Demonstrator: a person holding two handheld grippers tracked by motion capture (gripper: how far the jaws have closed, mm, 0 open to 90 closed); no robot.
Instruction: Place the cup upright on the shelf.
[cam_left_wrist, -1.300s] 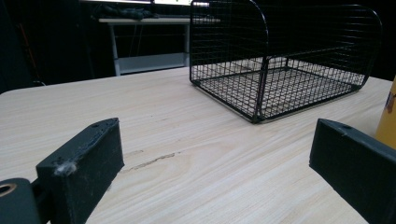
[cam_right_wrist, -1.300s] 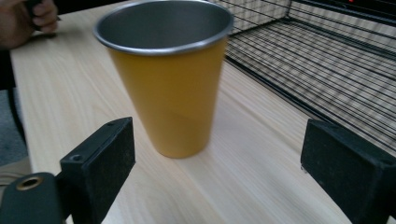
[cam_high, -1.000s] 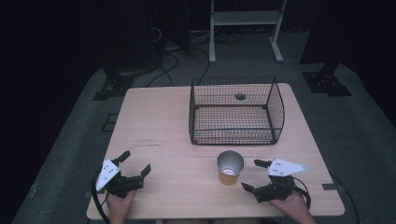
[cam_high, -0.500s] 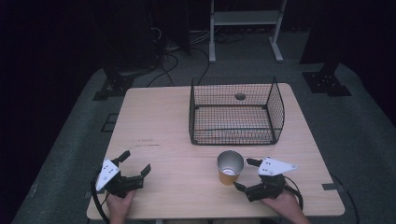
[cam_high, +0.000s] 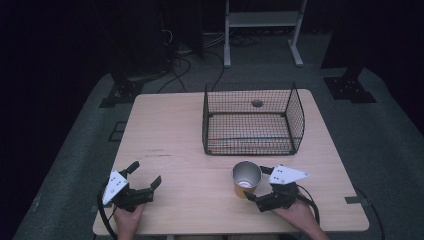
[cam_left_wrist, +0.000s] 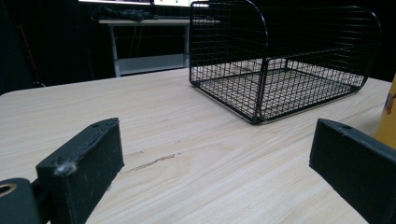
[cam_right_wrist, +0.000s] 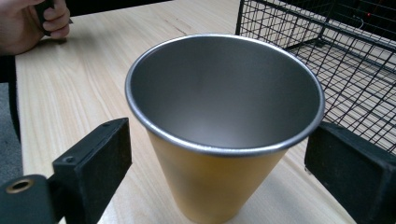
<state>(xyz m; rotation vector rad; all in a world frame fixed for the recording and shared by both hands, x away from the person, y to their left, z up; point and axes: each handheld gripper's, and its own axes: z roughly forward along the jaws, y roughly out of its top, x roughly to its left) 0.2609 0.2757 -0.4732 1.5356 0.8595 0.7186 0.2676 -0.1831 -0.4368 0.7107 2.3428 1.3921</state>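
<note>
A metal cup (cam_high: 246, 176) with a yellow outside stands upright on the wooden table (cam_high: 175, 145), near its front edge and right of centre. My right gripper (cam_high: 257, 184) is open, with one jaw on each side of the cup. In the right gripper view the cup (cam_right_wrist: 224, 93) rises between the two black jaws of the right gripper (cam_right_wrist: 219, 172), and small gaps show at its sides. My left gripper (cam_high: 145, 174) rests open at the front left with nothing between its jaws. The left gripper (cam_left_wrist: 219, 163) looks across bare wood.
A black wire basket (cam_high: 250, 134) stands just behind the cup, open at the top, with a small dark round spot (cam_high: 257, 103) at its back. The basket (cam_left_wrist: 280, 70) and the cup's edge (cam_left_wrist: 389, 116) show ahead. A hand (cam_right_wrist: 32, 18) appears far left.
My right gripper has slid left toward the cup, so its open jaws now stand on both sides of it. The left gripper and the cup have stayed put.
</note>
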